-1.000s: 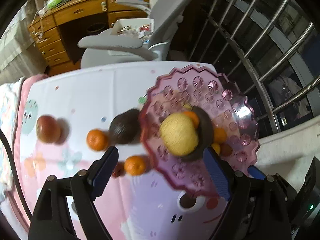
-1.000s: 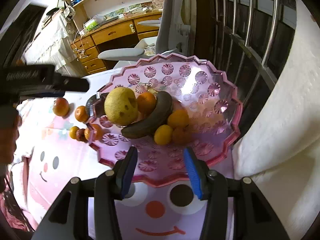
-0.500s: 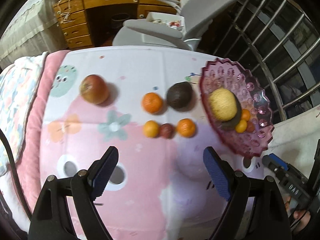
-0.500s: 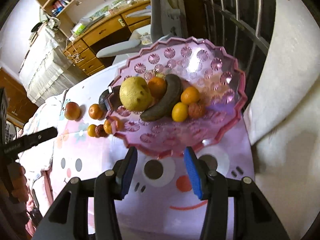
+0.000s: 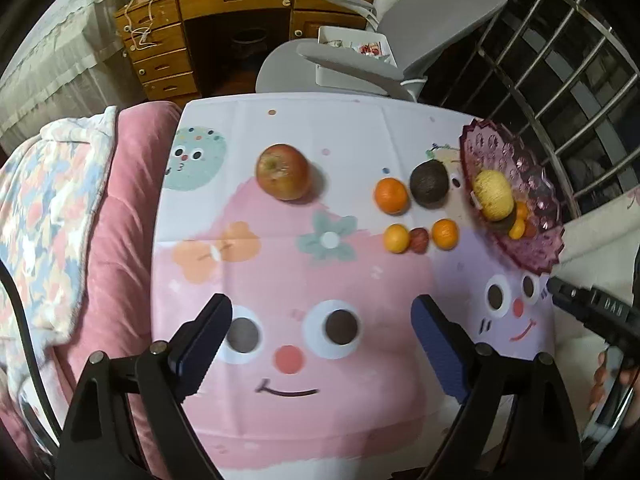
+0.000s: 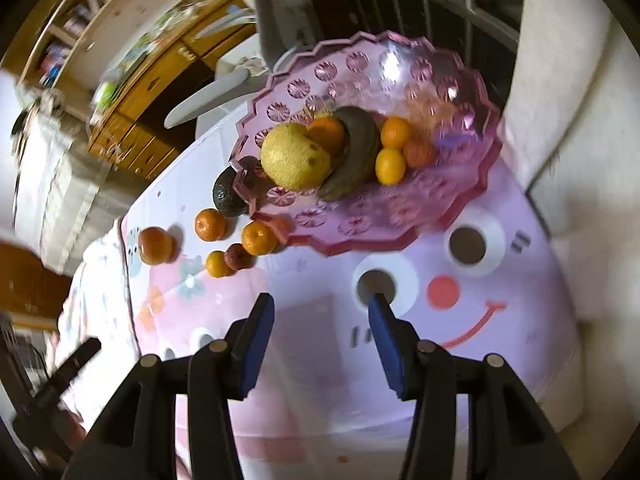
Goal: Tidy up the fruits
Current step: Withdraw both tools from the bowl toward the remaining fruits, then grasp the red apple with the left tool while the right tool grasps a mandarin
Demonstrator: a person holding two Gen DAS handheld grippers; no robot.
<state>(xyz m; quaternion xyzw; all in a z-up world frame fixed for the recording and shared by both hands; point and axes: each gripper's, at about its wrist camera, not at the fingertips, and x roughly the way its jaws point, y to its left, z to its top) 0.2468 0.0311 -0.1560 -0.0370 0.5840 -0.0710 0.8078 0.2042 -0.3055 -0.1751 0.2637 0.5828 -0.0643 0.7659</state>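
A pink glass bowl (image 6: 440,92) stands at the table's right end, holding a yellow round fruit (image 6: 296,160), a dark banana (image 6: 356,156) and several small oranges. On the cartoon tablecloth left of the bowl (image 5: 492,148) lie an avocado (image 5: 429,182), an orange (image 5: 391,196), a red apple (image 5: 283,172) and a row of three small fruits (image 5: 419,239). My left gripper (image 5: 320,308) hangs over the cloth's near middle, its jaws opening with nothing between them. My right gripper (image 6: 320,304) is open and empty, short of the bowl's near rim.
A grey office chair (image 5: 380,52) and a wooden desk (image 5: 224,20) stand beyond the table. A pink cushion with a flowered blanket (image 5: 100,208) borders the left side. A metal railing (image 5: 560,60) and white padding (image 6: 568,120) flank the right.
The left gripper has drawn back from over the bowl to the left and nearer side, so the whole cloth shows. The right gripper has rolled and backed off a little from the bowl.
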